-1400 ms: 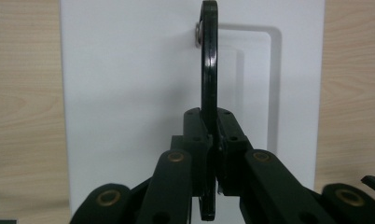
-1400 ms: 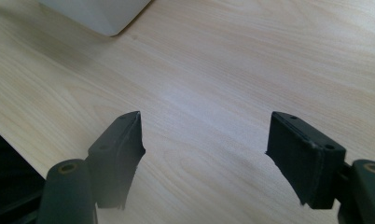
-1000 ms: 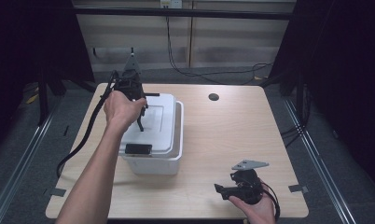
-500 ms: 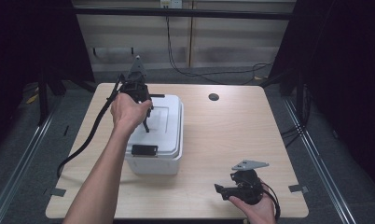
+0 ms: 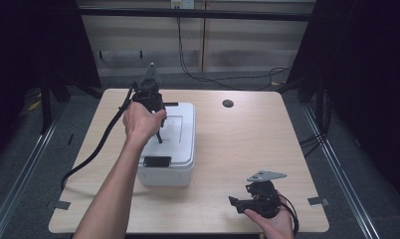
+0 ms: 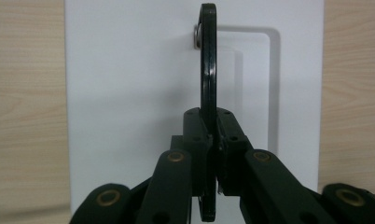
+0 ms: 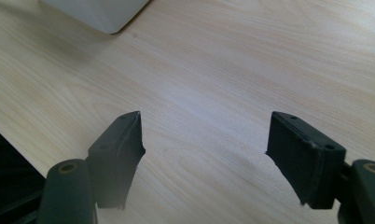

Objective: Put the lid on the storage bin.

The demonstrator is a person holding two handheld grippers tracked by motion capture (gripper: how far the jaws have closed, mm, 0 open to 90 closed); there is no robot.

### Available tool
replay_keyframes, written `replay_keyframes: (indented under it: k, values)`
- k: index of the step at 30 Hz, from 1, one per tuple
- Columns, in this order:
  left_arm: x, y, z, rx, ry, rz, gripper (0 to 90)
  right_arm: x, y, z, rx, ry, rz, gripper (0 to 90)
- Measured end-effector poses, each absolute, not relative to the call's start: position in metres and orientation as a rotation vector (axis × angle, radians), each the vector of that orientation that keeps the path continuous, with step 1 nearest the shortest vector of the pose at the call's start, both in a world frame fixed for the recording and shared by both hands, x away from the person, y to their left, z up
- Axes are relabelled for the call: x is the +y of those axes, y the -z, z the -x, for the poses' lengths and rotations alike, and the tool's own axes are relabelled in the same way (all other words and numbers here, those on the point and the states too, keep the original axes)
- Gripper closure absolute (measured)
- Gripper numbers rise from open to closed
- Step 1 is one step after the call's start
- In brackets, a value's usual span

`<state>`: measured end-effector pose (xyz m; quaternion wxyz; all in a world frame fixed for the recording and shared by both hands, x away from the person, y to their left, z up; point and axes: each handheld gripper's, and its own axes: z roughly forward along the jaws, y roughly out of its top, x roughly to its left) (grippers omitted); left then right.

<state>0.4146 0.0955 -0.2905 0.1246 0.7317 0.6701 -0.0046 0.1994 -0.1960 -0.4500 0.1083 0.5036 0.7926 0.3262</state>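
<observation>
Box (image 5: 174,149): plain white, no pattern; small black latch (image 5: 156,161) on its front edge. Handle (image 6: 207,70): glossy black, with a silver rivet (image 6: 196,35) at its far end. Bench (image 5: 248,144): pale wood, fine light-brown grain lines; one dark round hole (image 5: 228,103). Left gripper (image 6: 213,158): black, with brass-coloured pivot pins. Right gripper (image 7: 204,140): matte black fingers (image 7: 300,149); grey three-cornered plate (image 5: 265,176) on top. Floor (image 5: 34,164): dark grey.

Left claw (image 5: 159,130) clamped shut, right claw (image 5: 236,201) wide open, low
</observation>
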Motion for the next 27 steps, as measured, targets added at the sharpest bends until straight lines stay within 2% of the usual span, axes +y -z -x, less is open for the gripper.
replay_keyframes:
  k: [27]
  values:
    - [0.0913,0.2933,-0.4149,1.91,0.041,-2.138,83.3,-0.196,0.4503,-0.1996,2.335,-0.954,-1.485,26.2]
